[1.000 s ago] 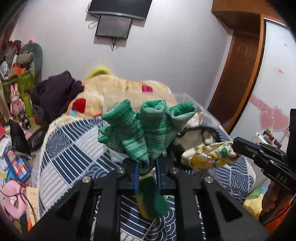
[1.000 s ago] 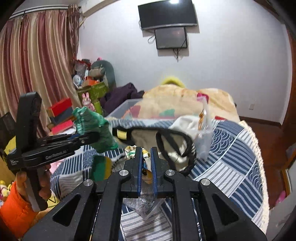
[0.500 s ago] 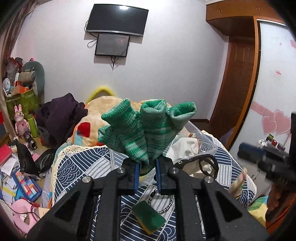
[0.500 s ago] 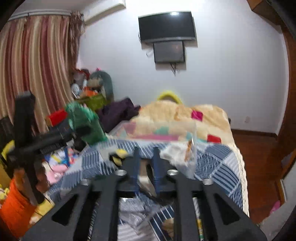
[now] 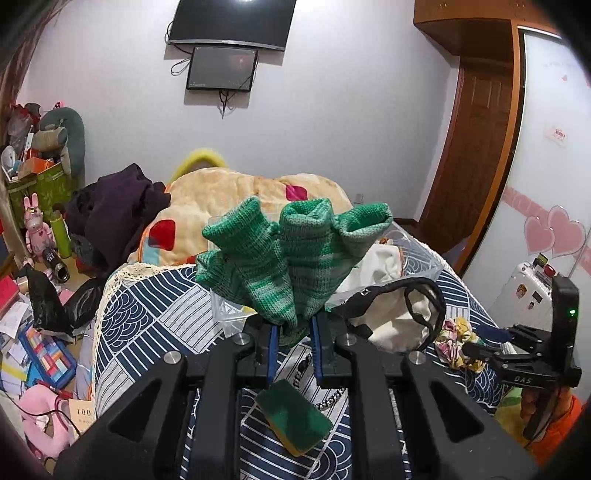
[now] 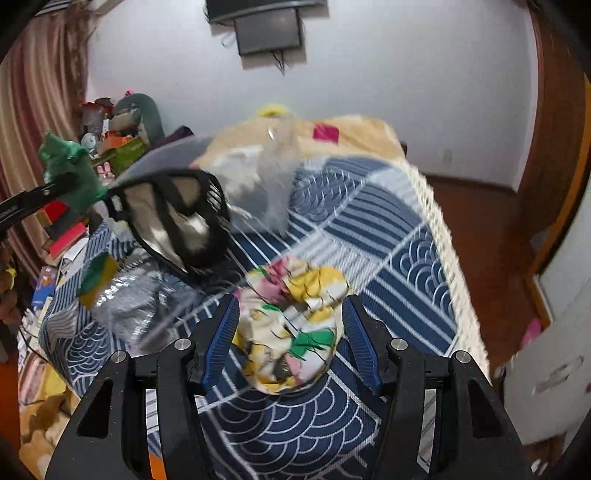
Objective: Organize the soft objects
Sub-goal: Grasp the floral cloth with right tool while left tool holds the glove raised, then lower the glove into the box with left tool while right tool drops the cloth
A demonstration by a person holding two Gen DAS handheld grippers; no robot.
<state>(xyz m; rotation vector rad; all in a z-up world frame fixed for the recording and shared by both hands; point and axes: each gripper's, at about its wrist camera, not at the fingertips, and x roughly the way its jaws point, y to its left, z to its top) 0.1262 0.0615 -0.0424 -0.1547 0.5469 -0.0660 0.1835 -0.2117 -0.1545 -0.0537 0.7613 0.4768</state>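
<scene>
Black tool (image 6: pixel 290 328) frames, blue pads (image 6: pixel 221 330), silver screws, orange sleeve (image 5: pixel 557 432).

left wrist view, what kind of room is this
Most likely a lived-in bedroom. A bed with a blue-and-white patterned cover fills the middle, a cream quilt is heaped at its far end, and a TV hangs on the wall above. Toys and boxes crowd the floor at the left.

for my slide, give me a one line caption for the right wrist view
Open right claw straddling a floral fabric bundle on the blue patterned bedspread, a black-trimmed pouch lying beyond.
</scene>
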